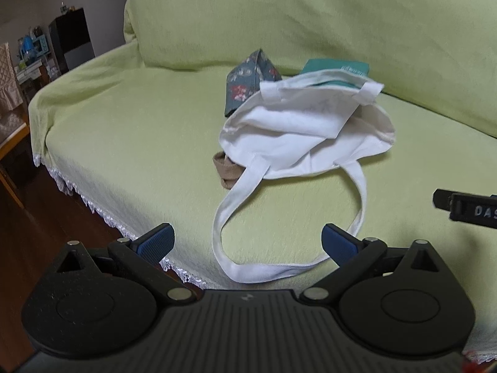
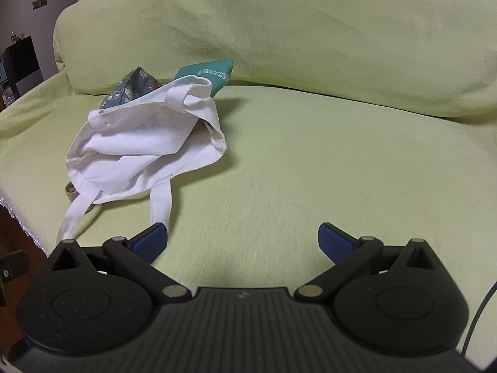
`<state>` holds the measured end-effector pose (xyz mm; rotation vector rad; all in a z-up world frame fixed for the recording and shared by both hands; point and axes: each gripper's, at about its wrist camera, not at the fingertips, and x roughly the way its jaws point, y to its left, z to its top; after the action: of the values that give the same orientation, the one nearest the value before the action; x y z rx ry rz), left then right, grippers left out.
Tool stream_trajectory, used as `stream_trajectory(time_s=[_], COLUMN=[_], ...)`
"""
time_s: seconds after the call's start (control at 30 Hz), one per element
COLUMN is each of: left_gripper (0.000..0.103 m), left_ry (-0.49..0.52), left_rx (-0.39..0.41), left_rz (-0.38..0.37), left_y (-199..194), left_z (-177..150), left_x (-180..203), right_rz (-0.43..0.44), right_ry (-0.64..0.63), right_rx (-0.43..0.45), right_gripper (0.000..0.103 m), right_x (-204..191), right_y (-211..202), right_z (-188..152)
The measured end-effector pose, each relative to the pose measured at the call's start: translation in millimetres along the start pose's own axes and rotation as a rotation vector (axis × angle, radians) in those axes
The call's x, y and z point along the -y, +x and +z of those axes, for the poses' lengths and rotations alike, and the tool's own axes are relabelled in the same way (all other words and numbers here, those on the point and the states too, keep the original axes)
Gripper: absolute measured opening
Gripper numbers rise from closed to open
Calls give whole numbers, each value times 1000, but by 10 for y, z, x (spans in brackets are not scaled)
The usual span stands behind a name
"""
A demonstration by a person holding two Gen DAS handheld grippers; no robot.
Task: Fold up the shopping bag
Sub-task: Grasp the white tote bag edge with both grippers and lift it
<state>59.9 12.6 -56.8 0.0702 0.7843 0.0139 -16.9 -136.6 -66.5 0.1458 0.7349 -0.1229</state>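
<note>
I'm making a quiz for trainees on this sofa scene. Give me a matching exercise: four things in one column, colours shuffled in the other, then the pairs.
Things:
1. shopping bag
2. sofa cover
3. folded bag by the backrest
4. gripper pads

Colours:
A. blue
B. teal
C. white
D. light green

Pairs: 1-C, 2-D, 3-B, 4-A

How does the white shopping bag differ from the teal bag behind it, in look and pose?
The white shopping bag is plain, crumpled and half open toward the front of the sofa; the teal bag carries printed lettering and leans near the backrest. The white one lies in full view, its long handle loop trailing forward; the teal one is mostly hidden behind it, no handle visible. Both are fabric and rest on the green cover.
</note>
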Motion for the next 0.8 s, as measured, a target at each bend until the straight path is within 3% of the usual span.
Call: stream_trajectory(time_s=[0.2,0.37,0.5,0.53,0.6,0.67,0.73,0.8], left_gripper=[102,102,102,102,102,102,102,101], left_ry=[-49,-83,-79,-73,-58,-43,-27,-12], left_rx=[-72,-96,-91,-90,-81,-52,-18,15], left_rz=[-5,-12,-9,-8,2,12,21,30], left_y=[342,599,779,822,919,1019,1120,1220], left_z=[9,44,86,100,157,253,359,465], left_x=[-92,-172,-202,-201,-193,-211,-234,-257], right_rz=[42,42,71,73,46,7,-8,-13], right_ry=[30,-91,-146,-167,-242,-320,-364,-380], right_rx=[41,-32,17,39,101,144,174,180], right_gripper=[102,102,101,99,82,73,73,63], right_x=[52,-47,-113,-140,-237,-343,-398,-434], right_y=[214,510,685,724,814,936,1068,1196], right_z=[-35,-39,91,134,227,317,403,472])
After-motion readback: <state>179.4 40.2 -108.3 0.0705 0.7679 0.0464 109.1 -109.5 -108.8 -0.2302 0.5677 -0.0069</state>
